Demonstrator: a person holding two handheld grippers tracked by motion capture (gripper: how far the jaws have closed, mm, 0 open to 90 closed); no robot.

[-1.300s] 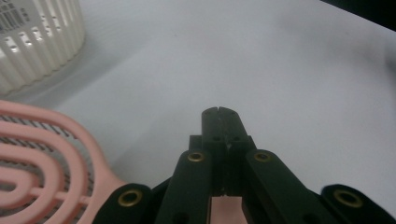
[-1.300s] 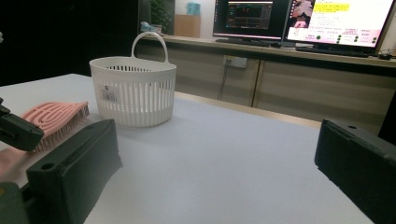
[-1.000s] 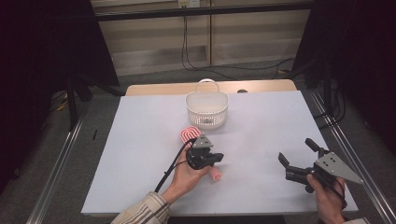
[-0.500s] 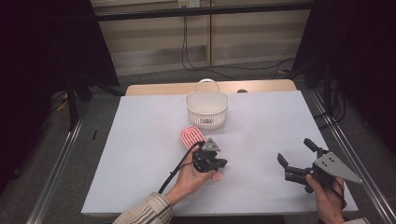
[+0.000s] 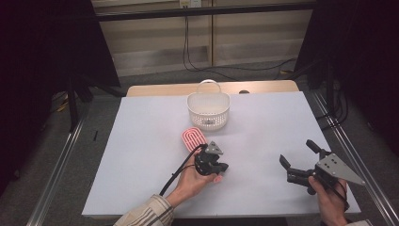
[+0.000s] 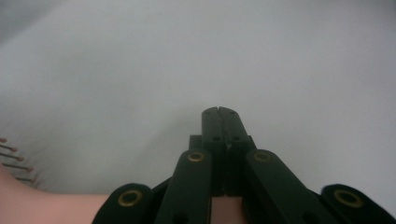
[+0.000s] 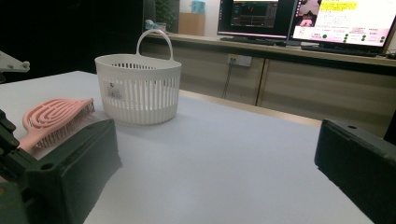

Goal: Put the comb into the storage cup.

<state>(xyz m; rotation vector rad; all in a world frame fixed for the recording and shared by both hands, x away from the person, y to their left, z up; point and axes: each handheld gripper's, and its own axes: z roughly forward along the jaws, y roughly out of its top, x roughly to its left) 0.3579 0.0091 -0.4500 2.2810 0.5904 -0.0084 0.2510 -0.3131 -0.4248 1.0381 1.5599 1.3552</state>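
Pink brush (image 5: 193, 139) — on bench (image 5: 141, 155) before white basket (image 5: 208, 111). Left hand-held gripper (image 5: 217, 168), clenched empty, has slid right off its handle. Right hand-held gripper (image 5: 301, 160) released — idle.

The worktop (image 5: 141, 141) is a big white sheet with a strip of bare wood along its far edge. Grey floor (image 5: 155, 77) all around, with black cables (image 5: 197, 52) trailing across it behind the far edge. Metal rails (image 5: 56, 165) run along both sides. Beige wall panels (image 5: 155, 33) sit at the back, and two lit monitors (image 7: 308, 18) stand on a long counter (image 7: 280, 51). Dark corners either side.
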